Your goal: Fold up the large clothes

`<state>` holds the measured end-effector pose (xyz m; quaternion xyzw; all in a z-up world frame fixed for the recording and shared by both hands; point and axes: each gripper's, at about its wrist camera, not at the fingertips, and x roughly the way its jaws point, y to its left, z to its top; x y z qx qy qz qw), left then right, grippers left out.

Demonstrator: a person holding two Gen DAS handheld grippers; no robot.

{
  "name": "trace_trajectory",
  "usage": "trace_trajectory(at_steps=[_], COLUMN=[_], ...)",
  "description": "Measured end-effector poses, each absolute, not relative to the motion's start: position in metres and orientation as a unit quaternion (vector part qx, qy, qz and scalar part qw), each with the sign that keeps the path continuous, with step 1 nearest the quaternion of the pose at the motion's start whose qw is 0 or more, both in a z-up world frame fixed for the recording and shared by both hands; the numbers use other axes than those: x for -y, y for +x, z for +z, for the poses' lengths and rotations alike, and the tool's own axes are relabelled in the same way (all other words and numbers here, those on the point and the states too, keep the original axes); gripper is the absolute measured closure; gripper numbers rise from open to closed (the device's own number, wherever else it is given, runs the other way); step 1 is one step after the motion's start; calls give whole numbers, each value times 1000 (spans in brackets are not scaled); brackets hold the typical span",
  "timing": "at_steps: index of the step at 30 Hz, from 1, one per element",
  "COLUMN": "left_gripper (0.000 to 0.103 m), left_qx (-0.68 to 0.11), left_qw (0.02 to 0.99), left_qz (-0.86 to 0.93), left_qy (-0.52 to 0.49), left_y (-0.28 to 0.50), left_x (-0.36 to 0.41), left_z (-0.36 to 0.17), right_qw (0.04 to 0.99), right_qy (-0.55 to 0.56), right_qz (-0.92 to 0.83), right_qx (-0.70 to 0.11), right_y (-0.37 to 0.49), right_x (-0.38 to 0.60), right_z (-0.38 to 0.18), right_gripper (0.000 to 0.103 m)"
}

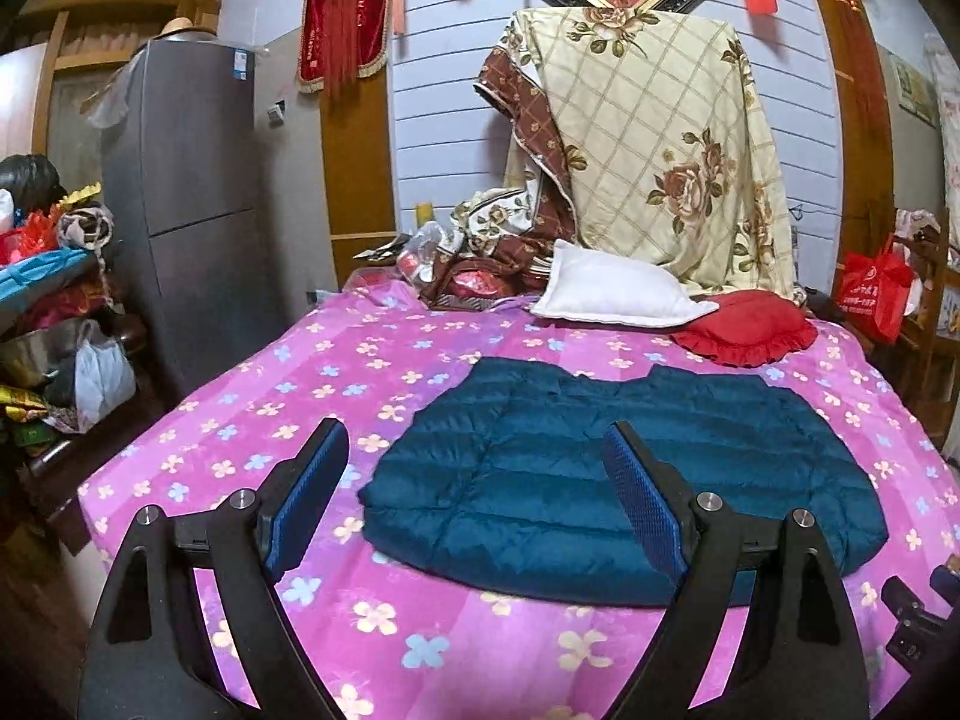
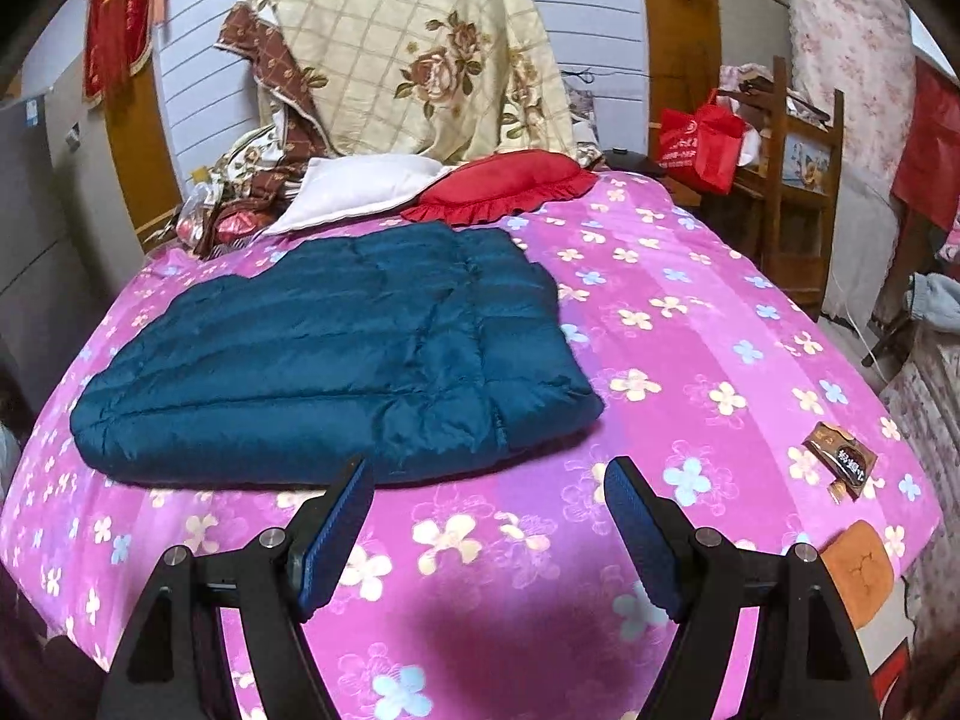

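Both tools, left tool (image 1: 477, 468) and right tool (image 2: 489, 504), gape wide, blue ribbed pads pinching nothing. Ahead of them a teal quilted puffer jacket (image 2: 336, 354), folded flat, lies on the pink flowered bedspread (image 2: 690, 330); behind the jacket sit a white pillow (image 1: 612, 291) and a red frilled cushion (image 1: 744, 327).

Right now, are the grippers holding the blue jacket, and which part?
Nothing is held. The left gripper and right gripper are both open and empty, and the blue jacket lies folded on the bed.
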<state>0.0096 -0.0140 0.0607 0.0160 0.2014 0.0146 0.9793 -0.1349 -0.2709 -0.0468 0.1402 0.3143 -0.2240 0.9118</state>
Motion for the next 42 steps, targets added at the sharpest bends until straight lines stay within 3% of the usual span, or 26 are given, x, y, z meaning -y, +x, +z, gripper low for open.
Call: trace_trajectory(at_steps=[23, 42], left_gripper=[16, 16], left_qx=[-233, -312], left_qw=[971, 943], left_qz=[-44, -104], left_qy=[41, 52], left_y=[-6, 4], left_x=[13, 35], left_z=[32, 8], right_qw=[914, 906], right_qy=[99, 94], right_qz=[-199, -205], right_qx=[-340, -359], right_y=[-102, -95], right_x=[220, 212], right_z=[-56, -66], right_gripper=[26, 26])
